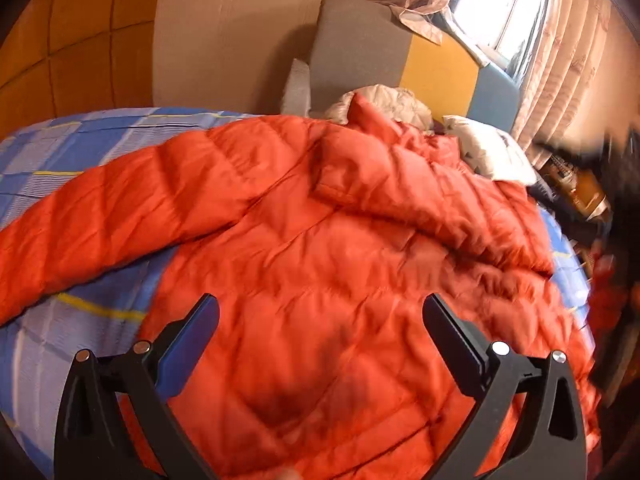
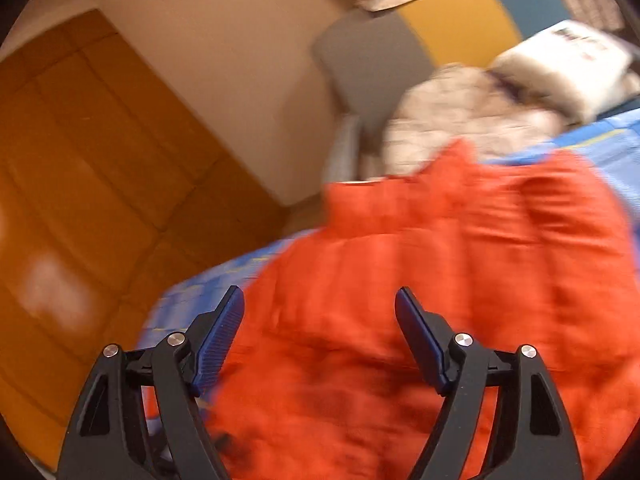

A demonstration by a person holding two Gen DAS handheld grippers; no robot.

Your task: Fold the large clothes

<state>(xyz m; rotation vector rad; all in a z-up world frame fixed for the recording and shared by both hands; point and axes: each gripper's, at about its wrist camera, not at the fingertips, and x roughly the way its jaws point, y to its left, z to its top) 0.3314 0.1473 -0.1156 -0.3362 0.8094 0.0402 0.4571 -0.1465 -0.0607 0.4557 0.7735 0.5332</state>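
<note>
Two hand-held grippers hang above an orange puffer jacket (image 1: 320,240) spread across a bed with a blue checked sheet (image 1: 80,140). One sleeve (image 1: 100,208) stretches out over the sheet. The left hand-held gripper (image 1: 320,312) gapes wide, gripping nothing. The right hand-held gripper (image 2: 320,304) is likewise spread apart and empty, its view blurred. A beige garment (image 1: 384,104) lies beyond the collar.
</note>
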